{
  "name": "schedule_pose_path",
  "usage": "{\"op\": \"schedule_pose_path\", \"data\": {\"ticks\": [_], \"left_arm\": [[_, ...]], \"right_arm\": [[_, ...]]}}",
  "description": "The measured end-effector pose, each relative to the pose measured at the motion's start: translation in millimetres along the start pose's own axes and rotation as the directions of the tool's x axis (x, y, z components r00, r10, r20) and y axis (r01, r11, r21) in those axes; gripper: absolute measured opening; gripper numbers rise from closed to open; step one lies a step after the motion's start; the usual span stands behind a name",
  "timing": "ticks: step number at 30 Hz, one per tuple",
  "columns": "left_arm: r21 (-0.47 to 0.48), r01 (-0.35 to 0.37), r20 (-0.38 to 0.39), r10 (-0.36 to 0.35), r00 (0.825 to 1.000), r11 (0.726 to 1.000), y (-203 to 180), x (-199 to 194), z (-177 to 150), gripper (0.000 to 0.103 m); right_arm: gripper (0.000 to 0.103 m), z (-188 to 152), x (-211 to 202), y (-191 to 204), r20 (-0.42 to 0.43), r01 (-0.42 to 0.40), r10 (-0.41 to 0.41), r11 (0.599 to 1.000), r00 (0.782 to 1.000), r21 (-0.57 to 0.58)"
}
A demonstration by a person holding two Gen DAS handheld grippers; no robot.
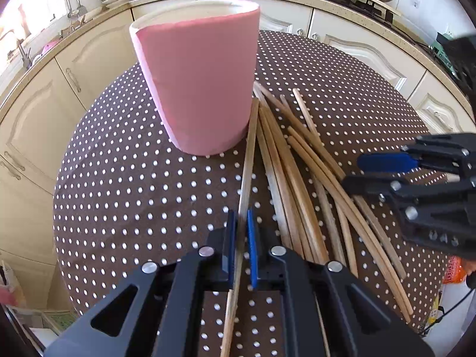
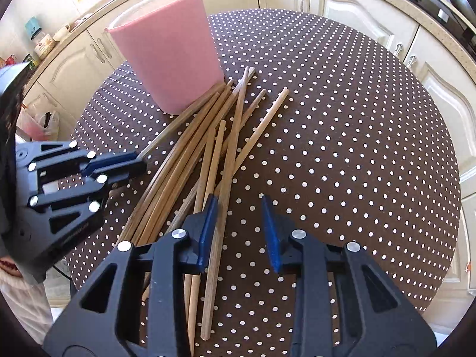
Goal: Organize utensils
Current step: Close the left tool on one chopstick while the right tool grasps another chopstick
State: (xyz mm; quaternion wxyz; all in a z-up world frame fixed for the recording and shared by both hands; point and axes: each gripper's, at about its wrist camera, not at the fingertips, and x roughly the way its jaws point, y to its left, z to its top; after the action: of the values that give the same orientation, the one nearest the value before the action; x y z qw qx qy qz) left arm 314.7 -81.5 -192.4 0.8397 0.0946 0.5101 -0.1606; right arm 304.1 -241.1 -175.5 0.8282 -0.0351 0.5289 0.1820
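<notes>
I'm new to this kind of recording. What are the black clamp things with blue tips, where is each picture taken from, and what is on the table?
There is no robot here: a person holds a two-finger gripper in each hand, and each carries a wide-angle camera looking along its fingers. One picture is from the left gripper, the other from the right gripper; each also shows the other gripper at its edge. On the dotted tablecloth stand a pink cup and a loose pile of wooden chopsticks. The left gripper is shut on one chopstick. The right gripper's fingers stand apart over the pile, gripping nothing yet.
</notes>
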Motion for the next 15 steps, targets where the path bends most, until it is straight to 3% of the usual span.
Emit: {"op": "schedule_pose_path", "data": {"ticks": [1, 7, 15], "left_arm": [[0.002, 0.002, -0.005, -0.002, 1.000, 1.000, -3, -2, -5, 0.007], [0.004, -0.006, -0.027, 0.006, 1.000, 1.000, -11, -2, -11, 0.007], [0.020, -0.016, -0.046, 0.017, 0.999, 1.000, -20, 5, 8, 0.007]], "right_arm": [[0.024, 4, 4, -2, -0.015, 0.010, -0.010, 1.000, 1.000, 0.000], [0.024, 22, 11, -20, -0.077, -0.017, 0.021, 0.999, 0.997, 0.049], [0.023, 71, 35, -30, -0.163, 0.025, -0.017, 0.999, 0.987, 0.048]]}}
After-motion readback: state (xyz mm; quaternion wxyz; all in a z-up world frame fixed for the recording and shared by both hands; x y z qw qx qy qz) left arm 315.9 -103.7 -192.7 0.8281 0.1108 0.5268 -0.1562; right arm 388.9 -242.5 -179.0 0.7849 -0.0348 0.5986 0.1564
